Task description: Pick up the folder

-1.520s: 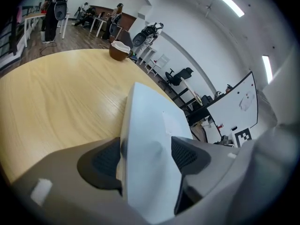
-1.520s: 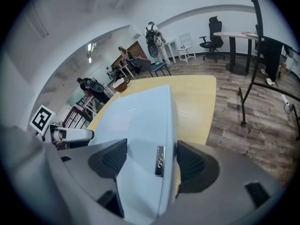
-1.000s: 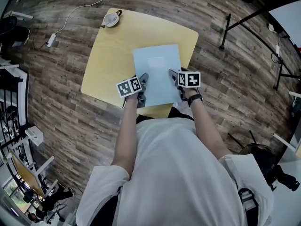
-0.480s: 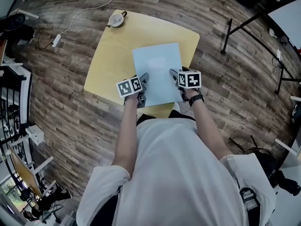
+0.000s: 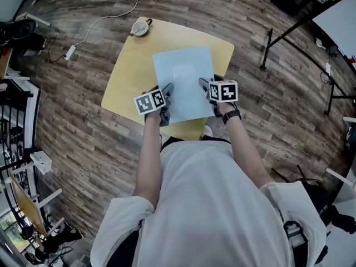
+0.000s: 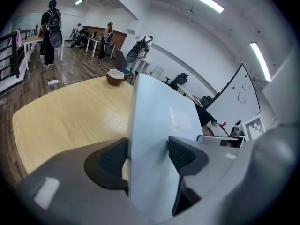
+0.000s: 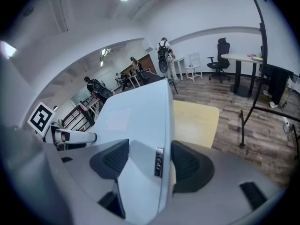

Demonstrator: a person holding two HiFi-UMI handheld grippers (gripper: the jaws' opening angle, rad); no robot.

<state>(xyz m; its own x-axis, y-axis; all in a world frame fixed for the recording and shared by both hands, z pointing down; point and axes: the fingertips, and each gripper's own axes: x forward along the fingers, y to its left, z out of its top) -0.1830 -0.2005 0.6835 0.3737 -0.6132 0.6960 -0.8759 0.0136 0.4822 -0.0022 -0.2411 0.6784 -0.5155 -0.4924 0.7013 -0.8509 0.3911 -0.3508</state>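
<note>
Since a second ago both grippers have come up, and the folder [image 5: 183,82] has come up with them; it lay flat on the table [image 5: 133,60] then and now shows larger in the head view, held above the table's near half. Left gripper [image 5: 166,102] holds the folder's left edge near the near corner, and right gripper [image 5: 208,98] holds the right edge opposite it. In the left gripper view the left gripper [image 6: 147,158] has its dark pads [image 6: 112,161] on either face of the pale blue folder [image 6: 159,111], pinching it, with the wooden table top visible below and to the left. In the right gripper view the right gripper [image 7: 150,161] is likewise clamped on the folder [image 7: 136,111], one pad on the upper face and one against the edge side, just beside a small metal tag [image 7: 158,162] on that edge. The folder is thick, so both sets of jaws stand fairly wide around it. A small round bowl [image 5: 140,28] sits at the far left corner of the table, well apart from the folder. A white power strip [image 5: 69,53] with its cable lies on the plank floor beyond.
</note>
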